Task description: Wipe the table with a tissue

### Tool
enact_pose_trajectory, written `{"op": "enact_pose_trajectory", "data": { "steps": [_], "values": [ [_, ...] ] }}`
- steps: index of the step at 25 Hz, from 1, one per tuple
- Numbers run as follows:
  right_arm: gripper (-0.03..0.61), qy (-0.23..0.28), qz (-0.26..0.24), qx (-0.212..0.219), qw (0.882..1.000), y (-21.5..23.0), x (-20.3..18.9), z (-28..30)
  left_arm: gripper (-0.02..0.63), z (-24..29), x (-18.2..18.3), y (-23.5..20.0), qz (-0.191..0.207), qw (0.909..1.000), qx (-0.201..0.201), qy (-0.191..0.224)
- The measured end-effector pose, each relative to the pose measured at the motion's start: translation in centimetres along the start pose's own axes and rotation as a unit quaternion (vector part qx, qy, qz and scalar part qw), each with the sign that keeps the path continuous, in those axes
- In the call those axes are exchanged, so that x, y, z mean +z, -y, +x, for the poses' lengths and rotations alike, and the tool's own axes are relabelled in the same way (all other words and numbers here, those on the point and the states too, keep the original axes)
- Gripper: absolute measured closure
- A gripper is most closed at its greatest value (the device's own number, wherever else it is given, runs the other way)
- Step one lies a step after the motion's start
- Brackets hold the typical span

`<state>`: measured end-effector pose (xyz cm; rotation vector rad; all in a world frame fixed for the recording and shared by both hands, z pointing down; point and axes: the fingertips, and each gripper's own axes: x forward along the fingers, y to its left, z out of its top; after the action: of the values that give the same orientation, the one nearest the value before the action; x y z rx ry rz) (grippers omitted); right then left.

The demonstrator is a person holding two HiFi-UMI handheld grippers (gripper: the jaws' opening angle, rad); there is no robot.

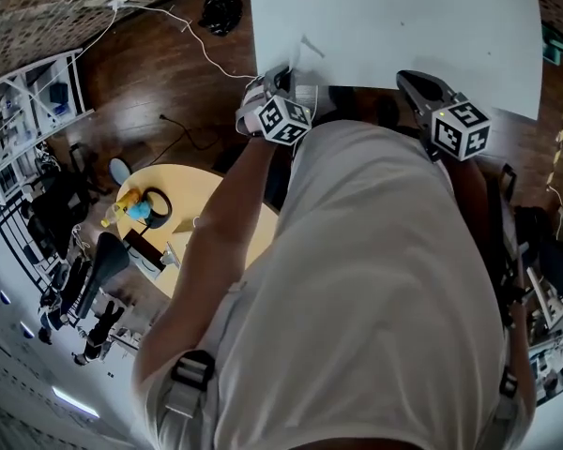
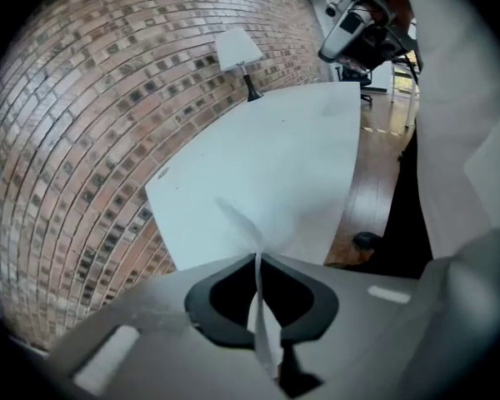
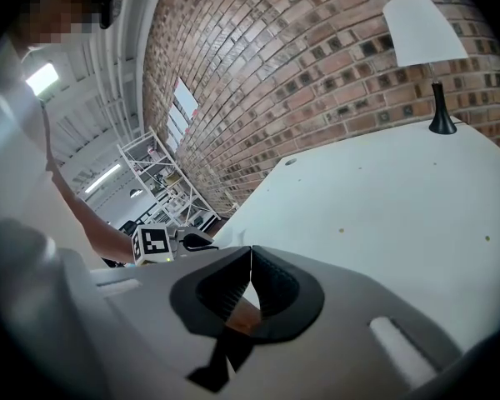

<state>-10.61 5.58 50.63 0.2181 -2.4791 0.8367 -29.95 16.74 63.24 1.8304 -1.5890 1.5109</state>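
The tissue point(image 2: 262, 315) is a thin, soft white sheet, pinched and twisted into a narrow ribbon. The left gripper point(image 2: 257, 257) has its jaws pressed together on it, with the paper running up through the dark, teardrop-shaped hollow between them.

In the left gripper view its long axis rises from six o'clock at the jaw hollow. Past the tips it leans toward eleven o'clock, where the free end fans out a little over the table point(image 2: 275, 148). That table is a smooth, matte white slab with square corners. The tissue hangs just above its near edge, and whether the free end touches the surface cannot be told.

In the head view the table fills twelve o'clock. Both grippers sit at its near edge, the left one at eleven o'clock and the right gripper point(image 3: 250, 250) at one o'clock. Each carries a cube with black-and-white square markers. The left forearm reaches forward from a white shirt, with the gripper tilted steeply down toward the tabletop. The right gripper points at a shallower downward slant, well apart from the left.

The right gripper's ribbed black pads meet at their tips with nothing between them.

A rough red-brown brick wall point(image 3: 317, 65) stands behind the table. On the far side of the table stands a lamp point(image 3: 425, 32) with a white cone shade on a slim black stem. Glossy wooden floor point(image 1: 159, 82) shows at nine o'clock in the head view.
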Motion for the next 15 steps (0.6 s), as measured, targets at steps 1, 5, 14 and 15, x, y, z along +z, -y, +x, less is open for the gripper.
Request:
{"op": "enact_pose_trajectory", "data": {
  "steps": [1,5,14,15],
  "values": [
    [0.569,0.001,0.001,0.0,1.0,-0.1,0.0,0.1,0.609,0.1,-0.9,-0.8,-0.016,0.9998,0.01,-0.01],
    [0.569,0.003,-0.001,-0.003,1.0,-0.8,0.2,0.4,0.606,0.9,-3.2,-4.6,-0.074,0.9958,0.035,-0.041],
    [0.569,0.033,-0.003,-0.041,0.999,0.1,2.2,-0.2,0.606,-0.4,1.5,-7.9,-0.148,0.9879,0.018,0.043],
    [0.569,0.039,-0.004,-0.046,0.998,0.2,2.5,-0.3,0.606,-0.7,2.0,-7.8,-0.146,0.9877,0.011,0.053]
  ]
}}
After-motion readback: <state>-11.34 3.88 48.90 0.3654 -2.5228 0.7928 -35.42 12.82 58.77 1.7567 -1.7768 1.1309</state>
